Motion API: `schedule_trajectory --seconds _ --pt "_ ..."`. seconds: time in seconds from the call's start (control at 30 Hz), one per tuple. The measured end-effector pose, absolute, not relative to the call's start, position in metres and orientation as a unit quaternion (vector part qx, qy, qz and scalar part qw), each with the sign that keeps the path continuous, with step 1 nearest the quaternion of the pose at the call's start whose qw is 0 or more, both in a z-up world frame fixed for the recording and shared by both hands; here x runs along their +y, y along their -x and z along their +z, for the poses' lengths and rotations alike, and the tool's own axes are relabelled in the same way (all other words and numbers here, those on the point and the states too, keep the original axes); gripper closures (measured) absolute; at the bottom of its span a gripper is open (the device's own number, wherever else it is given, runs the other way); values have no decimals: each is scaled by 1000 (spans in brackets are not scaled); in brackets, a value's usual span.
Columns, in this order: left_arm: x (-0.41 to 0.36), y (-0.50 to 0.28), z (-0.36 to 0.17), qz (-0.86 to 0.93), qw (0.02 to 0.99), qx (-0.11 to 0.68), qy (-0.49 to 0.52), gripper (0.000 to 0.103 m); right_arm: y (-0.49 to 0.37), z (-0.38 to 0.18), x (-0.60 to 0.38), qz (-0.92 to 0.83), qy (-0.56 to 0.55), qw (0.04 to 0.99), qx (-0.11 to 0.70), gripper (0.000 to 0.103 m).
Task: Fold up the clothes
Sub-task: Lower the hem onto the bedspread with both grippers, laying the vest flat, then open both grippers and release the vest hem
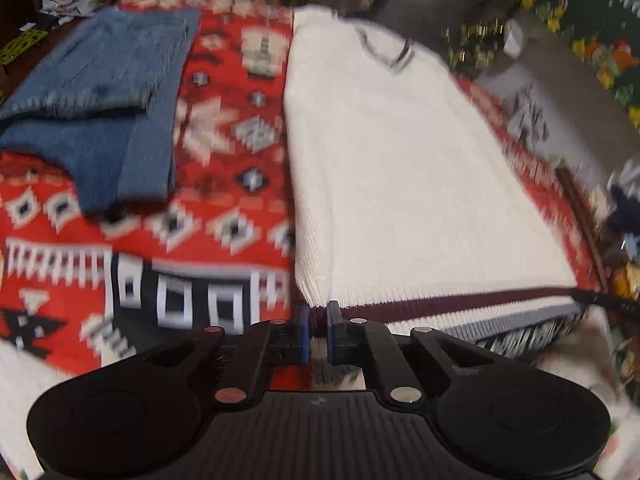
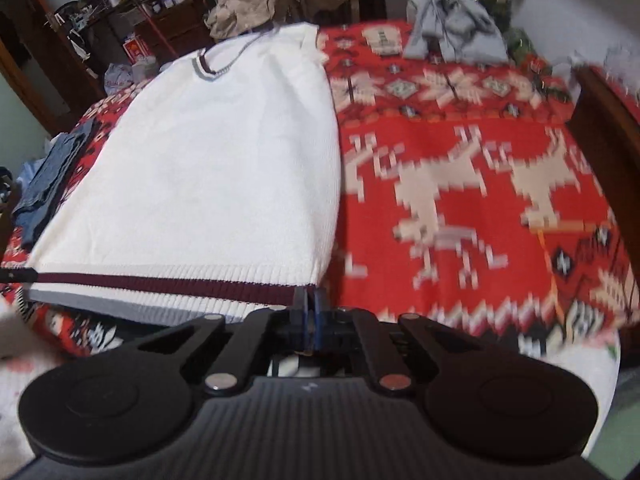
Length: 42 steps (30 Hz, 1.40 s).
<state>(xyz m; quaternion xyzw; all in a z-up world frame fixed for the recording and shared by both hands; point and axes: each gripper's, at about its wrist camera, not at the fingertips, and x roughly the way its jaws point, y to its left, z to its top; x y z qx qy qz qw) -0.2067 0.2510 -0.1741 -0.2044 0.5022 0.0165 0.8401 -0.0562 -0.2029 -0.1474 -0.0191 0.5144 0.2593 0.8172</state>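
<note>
Both hand-held grippers, left (image 1: 319, 316) and right (image 2: 311, 300), pinch the white sweater's (image 1: 400, 184) hem; only the right view shows reindeer (image 2: 436, 196).

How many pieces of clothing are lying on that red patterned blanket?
3. A white knitted sweater in the middle, gripped at its hem corners; a folded blue denim garment left; a crumpled grey garment at the far edge. Others may be hidden.

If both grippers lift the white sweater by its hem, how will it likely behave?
The white sweater will probably drape and sag between the left gripper and right gripper: it is soft ribbed knit lying limp on the blanket. It likely won't slip, since each gripper pinches a corner of the ribbed hem. The far collar end would likely trail across the blanket.
</note>
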Motion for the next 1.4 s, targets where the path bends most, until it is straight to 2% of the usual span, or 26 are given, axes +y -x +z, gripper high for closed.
schedule_trajectory --seconds 0.33,0.47,0.57,0.6,0.77,0.83,1.03,1.27,1.4 --pt "243 229 -173 -2 836 506 211 95 85 -160 -212 259 22 799 543 100" --pt "240 228 -170 11 846 497 194 85 83 -158 -216 263 -5 801 537 96" --pt "250 230 -160 22 852 481 206 73 74 -150 -219 261 -20 811 524 91" --pt "254 230 -155 24 855 474 212 72 69 -147 -219 260 -23 814 519 87" --pt "268 215 -141 36 868 445 216 71 45 -133 -220 256 -35 829 495 86" --pt "273 202 -139 45 871 442 211 74 36 -127 -221 254 -40 835 485 86" --pt "277 170 -129 45 877 430 207 77 -35 -126 -196 261 -60 859 436 86" --pt "276 149 -130 44 875 448 178 77 -143 -150 -139 259 -58 872 411 84" --pt "284 150 -133 56 870 451 192 77 -186 -175 -99 257 -31 865 429 84"
